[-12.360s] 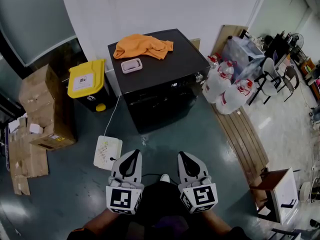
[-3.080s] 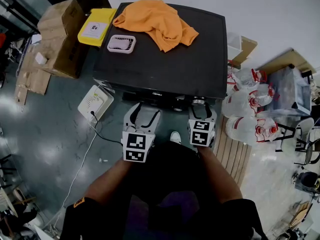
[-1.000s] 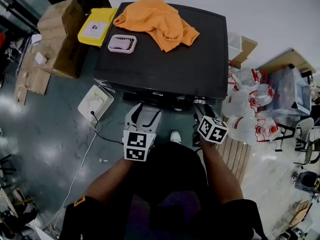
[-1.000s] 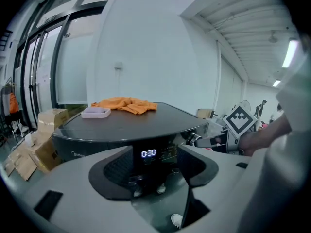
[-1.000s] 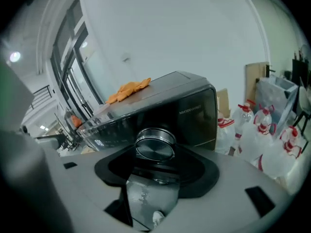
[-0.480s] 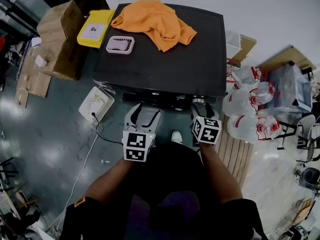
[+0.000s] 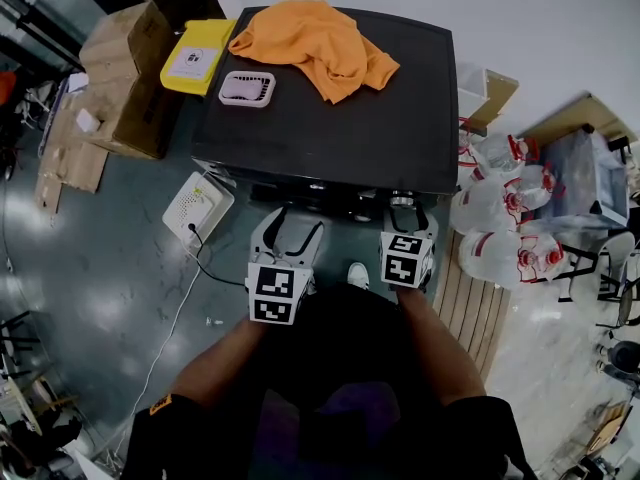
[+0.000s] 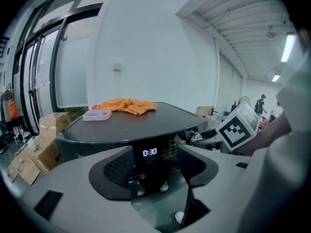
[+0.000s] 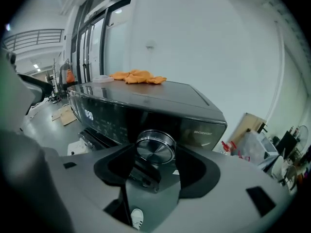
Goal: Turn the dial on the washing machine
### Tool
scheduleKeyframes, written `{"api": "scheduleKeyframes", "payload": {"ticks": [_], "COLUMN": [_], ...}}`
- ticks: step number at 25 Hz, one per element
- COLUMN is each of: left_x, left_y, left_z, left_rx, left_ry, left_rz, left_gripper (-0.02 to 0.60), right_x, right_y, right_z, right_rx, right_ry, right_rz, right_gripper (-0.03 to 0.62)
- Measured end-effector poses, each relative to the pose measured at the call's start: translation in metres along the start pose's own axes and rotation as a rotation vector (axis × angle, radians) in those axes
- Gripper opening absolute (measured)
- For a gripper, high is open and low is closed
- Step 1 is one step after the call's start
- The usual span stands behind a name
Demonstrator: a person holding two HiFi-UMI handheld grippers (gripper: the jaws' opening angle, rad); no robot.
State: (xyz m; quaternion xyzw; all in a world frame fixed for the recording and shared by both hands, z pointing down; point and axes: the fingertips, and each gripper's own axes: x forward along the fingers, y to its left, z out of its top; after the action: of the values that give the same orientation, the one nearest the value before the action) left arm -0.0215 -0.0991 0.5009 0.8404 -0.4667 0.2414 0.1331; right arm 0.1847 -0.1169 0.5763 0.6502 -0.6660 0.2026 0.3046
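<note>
Glossy grey floor [image 7: 120,268] surrounds the black washing machine [image 7: 330,128], whose flat top fills the upper middle of the head view and carries an orange cloth [image 7: 315,43] and a pink tray [image 7: 246,88]. At the lid's near edge, towards the right, the silver dial [image 7: 403,199] peeps out just above the right gripper [image 7: 407,220], whose marker cube [image 7: 405,260] sits square. The left gripper [image 7: 292,226] hangs beside it at centre frame, off the machine. From up here the front panel is hidden, and so is any grip.

The left gripper view shows its jaws wide apart with nothing between them. Through the gap the lit display [image 8: 149,152] reads 0:30. At the right of the frame the dial shows side-on, with the other gripper reaching to it.

The right gripper view alone settles the hold. The dial [image 9: 155,147] sits at frame centre between the jaws, which have closed in on it, a pad against the rim on either side.

As for progress, I judge the grasp made and the turn either under way or done. No picture shows a pointer or mark on the dial, so how far it has gone cannot be read. Letting go is left to do.
</note>
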Motion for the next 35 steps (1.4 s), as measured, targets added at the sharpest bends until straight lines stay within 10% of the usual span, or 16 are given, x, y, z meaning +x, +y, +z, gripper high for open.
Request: {"api": "scheduleKeyframes", "payload": {"ticks": [16,28,35], "left_x": [0.0066,0.0050,0.0017], "left_y": [-0.0046,-0.0052,-0.0006], "left_z": [0.0003,0.0004,-0.0017], "left_rx": [-0.003,-0.002,-0.009], "left_ry": [0.003,0.002,0.003], "left_rz": [-0.033,-0.028,-0.018], "left_gripper": [0.290,0.290,0.290], "right_x": [0.0042,0.0011,0.0022], "right_y": [-0.0078,0.0004,-0.0066], "right_z": [-0.0078,-0.0086,-0.0102], "right_rx": [0.467,0.053,0.117], "right_ry": [-0.017,0.036,0.042], "right_rz": [0.271,0.042,0.047], "right_gripper": [0.265,0.299,0.229]}}
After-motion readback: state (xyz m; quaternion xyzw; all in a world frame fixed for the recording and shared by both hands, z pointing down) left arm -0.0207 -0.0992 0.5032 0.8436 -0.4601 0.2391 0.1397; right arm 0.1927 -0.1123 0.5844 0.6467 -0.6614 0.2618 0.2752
